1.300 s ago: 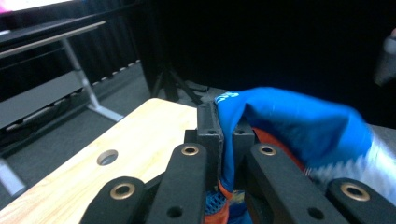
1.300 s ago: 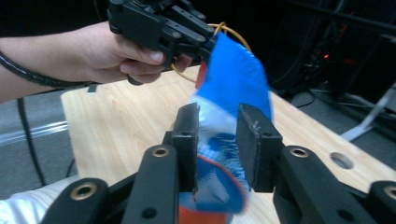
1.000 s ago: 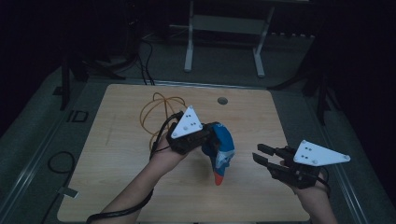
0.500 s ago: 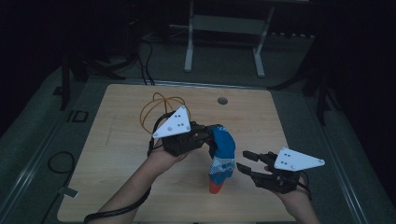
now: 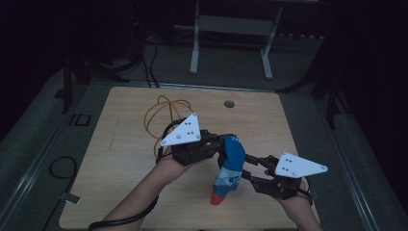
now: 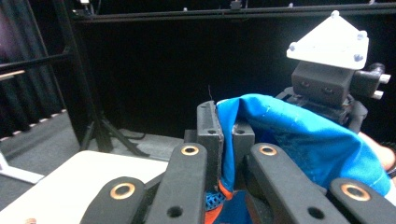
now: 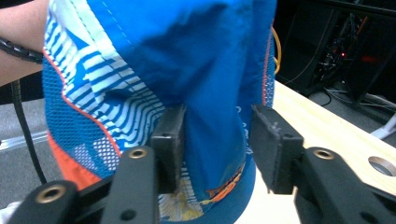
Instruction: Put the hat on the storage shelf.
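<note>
A blue cloth item [image 5: 230, 166] with white stripes, mesh and an orange edge hangs above the wooden table [image 5: 125, 144]. My left gripper [image 5: 222, 144] is shut on its top edge; in the left gripper view the blue fabric [image 6: 303, 135] is pinched between the jaws of that gripper [image 6: 226, 123]. My right gripper [image 5: 248, 168] comes in from the right at the cloth's middle. In the right gripper view this gripper [image 7: 217, 140] is open, one jaw on each side of a fold of the cloth [image 7: 187, 56]. Its grey plate [image 6: 331, 39] shows behind the cloth.
An orange cable [image 5: 163, 108] loops on the table behind the left hand. A round hole [image 5: 229, 103] sits near the table's far edge. A metal stand [image 5: 231, 29] is on the floor beyond the table, amid dark surroundings.
The left gripper has moved left and toward me, and the cloth now hangs lower. The right gripper has moved left, up to the cloth, its jaws now around a fold.
</note>
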